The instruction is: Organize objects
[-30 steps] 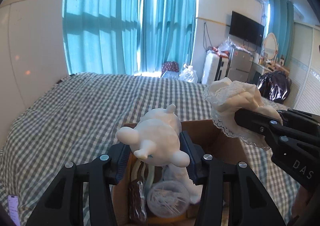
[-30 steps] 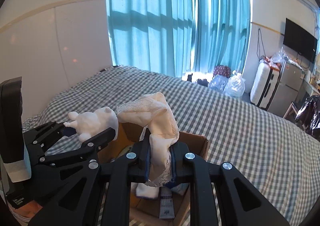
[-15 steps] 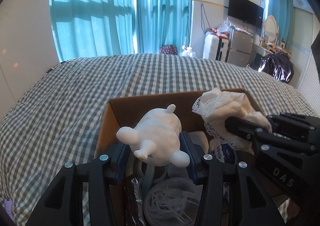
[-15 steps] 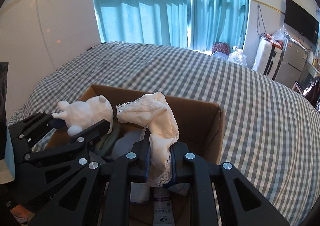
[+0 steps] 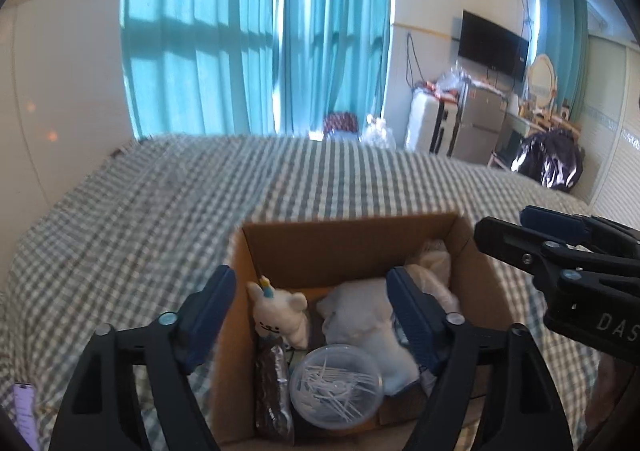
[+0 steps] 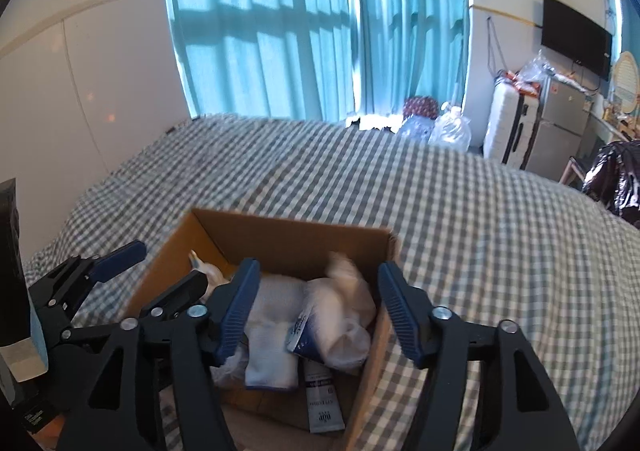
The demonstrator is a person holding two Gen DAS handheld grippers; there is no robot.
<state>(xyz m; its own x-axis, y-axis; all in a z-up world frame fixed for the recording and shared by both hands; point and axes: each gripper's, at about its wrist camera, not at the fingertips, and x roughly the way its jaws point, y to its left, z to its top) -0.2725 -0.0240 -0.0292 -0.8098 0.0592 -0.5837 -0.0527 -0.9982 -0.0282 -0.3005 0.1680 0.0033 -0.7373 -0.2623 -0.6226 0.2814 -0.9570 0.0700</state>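
Observation:
An open cardboard box (image 5: 348, 235) stands on the checked bed; it also shows in the right wrist view (image 6: 288, 229). A white plush unicorn (image 5: 280, 315) lies inside at the left. A cream lace cloth (image 6: 344, 291) lies inside at the right, also seen from the left wrist (image 5: 434, 263). My left gripper (image 5: 310, 291) is open and empty above the box. My right gripper (image 6: 316, 283) is open and empty above the cloth; it also shows in the left wrist view (image 5: 532, 227).
The box also holds a round clear tub of white sticks (image 5: 336, 379), a dark wrapped bar (image 5: 272, 387), white cloths (image 6: 272, 315) and a tube (image 6: 322, 399). The checked bedspread (image 6: 480, 211) surrounds the box. A purple phone (image 5: 26, 411) lies left.
Both grippers have opened. The plush unicorn and the lace cloth have dropped into the box. Both grippers have pulled back and up a little.

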